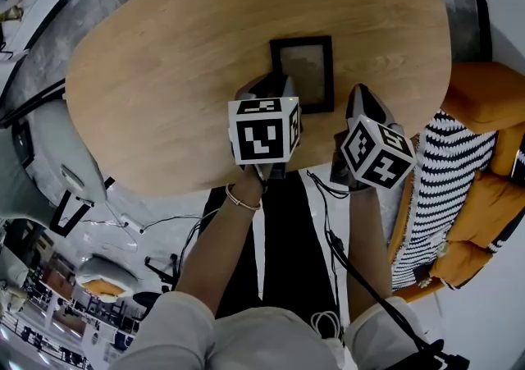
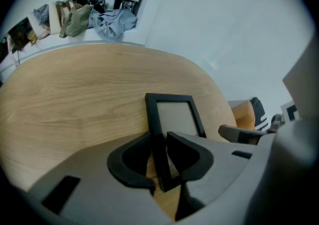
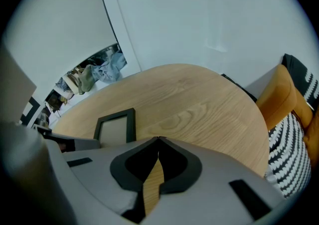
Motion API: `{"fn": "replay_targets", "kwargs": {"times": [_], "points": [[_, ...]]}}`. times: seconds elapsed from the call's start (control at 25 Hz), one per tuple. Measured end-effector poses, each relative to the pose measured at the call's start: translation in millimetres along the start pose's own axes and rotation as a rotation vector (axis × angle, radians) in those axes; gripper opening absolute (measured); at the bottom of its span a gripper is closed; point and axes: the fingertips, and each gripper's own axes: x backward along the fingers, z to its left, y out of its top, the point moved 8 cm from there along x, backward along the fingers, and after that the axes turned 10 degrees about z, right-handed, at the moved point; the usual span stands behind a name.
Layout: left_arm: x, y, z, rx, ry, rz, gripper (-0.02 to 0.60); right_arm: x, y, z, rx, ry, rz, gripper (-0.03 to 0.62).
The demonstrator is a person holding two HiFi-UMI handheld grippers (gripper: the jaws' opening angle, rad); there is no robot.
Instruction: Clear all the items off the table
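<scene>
Picture frame [image 1: 303,73], the only item seen on the table [image 1: 164,73], lies by its near edge, not yet removed, left tongs [image 2: 159,136] clamped on its side bar, right tongs [image 3: 158,139] closed together, empty.

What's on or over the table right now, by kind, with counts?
picture frame: 1
grippers: 2 (left gripper, jaws either side of the frame's edge; right gripper, jaws together, nothing between them)
Total: 3
</scene>
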Motion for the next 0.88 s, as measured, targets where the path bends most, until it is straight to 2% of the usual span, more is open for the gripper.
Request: {"fn": "replay_targets", "kwargs": {"times": [0.2,0.48,0.68,0.88], "points": [[0.9,1.6,8.8,0.068,-0.077,0.025,0.083,-0.3,1.9,7.1,0.015,0.005,-0.003,0.025],[11.6,-3.7,23.6,0.066,-0.05,-0.001,0.077,0.5,0.6,18.4,0.05,0.008,-0.001,0.025],[28.8,-8.5,43.7,0.105,-0.041,-0.039,0.077,0.0,2.8,35.2,0.084,0.018,0.0,0.025],[52.8,-14.4,70.2,0.165,-0.035,-0.088,0.077,-0.2,3.9,70.6,0.156,0.045,0.005,0.025]]}}
